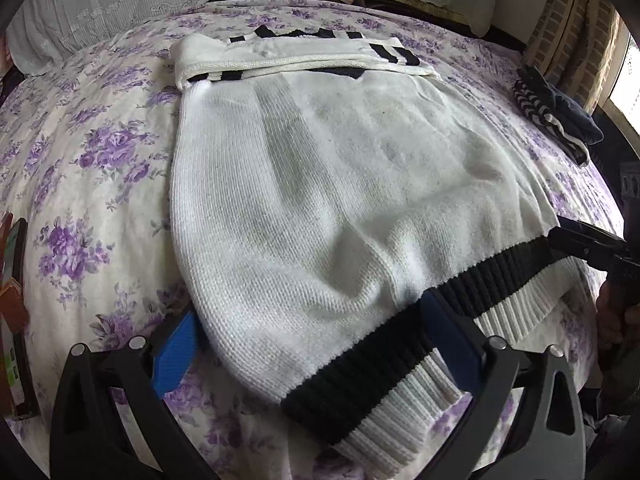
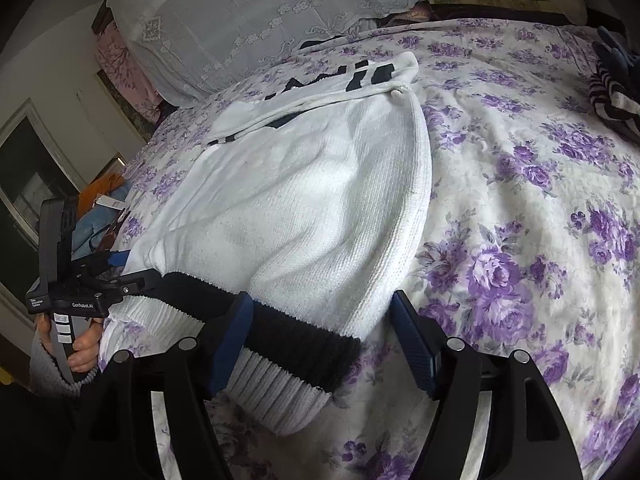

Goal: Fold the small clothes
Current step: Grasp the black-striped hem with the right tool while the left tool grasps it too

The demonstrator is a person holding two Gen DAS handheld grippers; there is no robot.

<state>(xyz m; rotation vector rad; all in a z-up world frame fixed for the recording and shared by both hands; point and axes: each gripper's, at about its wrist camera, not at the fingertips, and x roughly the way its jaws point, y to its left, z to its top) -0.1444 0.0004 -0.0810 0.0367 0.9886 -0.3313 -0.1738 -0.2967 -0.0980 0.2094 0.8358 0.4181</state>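
A white knit sweater lies flat on the purple-flowered bedspread, its black-and-white ribbed hem nearest me. The top part is folded over, showing black stripes. My left gripper is open and straddles the hem's left corner: one blue pad rests on the bedspread beside the knit, the other lies on the black band. My right gripper is open around the hem's right corner, with a gap at its right pad. The left gripper, held by a hand, also shows in the right wrist view.
A dark striped garment lies bunched at the bed's right side. Lace-covered pillows line the head of the bed. Flat items lie at the bed's left edge. Flowered bedspread spreads right of the sweater.
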